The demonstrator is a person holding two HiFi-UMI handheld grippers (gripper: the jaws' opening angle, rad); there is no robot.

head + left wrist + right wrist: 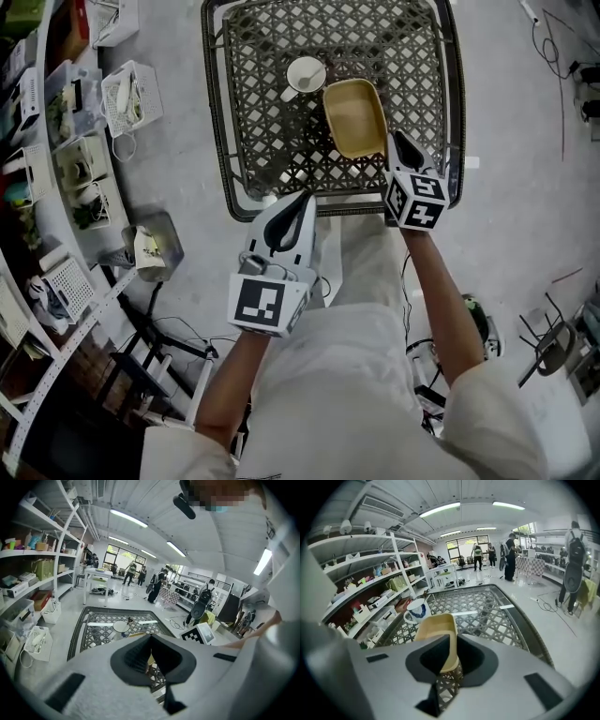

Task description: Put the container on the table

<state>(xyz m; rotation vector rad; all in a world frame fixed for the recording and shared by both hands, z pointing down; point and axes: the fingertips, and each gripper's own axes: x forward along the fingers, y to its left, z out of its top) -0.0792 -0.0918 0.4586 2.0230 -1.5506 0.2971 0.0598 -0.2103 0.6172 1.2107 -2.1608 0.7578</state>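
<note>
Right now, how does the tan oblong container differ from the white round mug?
The tan oblong plastic container is larger than the white round mug. The right gripper clamps the container's rim; the mug stands free. The mug has a handle, the container none. Both are open side up over the dark lattice table.

The right gripper (452, 638) fingers pinch the tan container (435, 626) by its rim; white mug (417, 611) beside it
</note>
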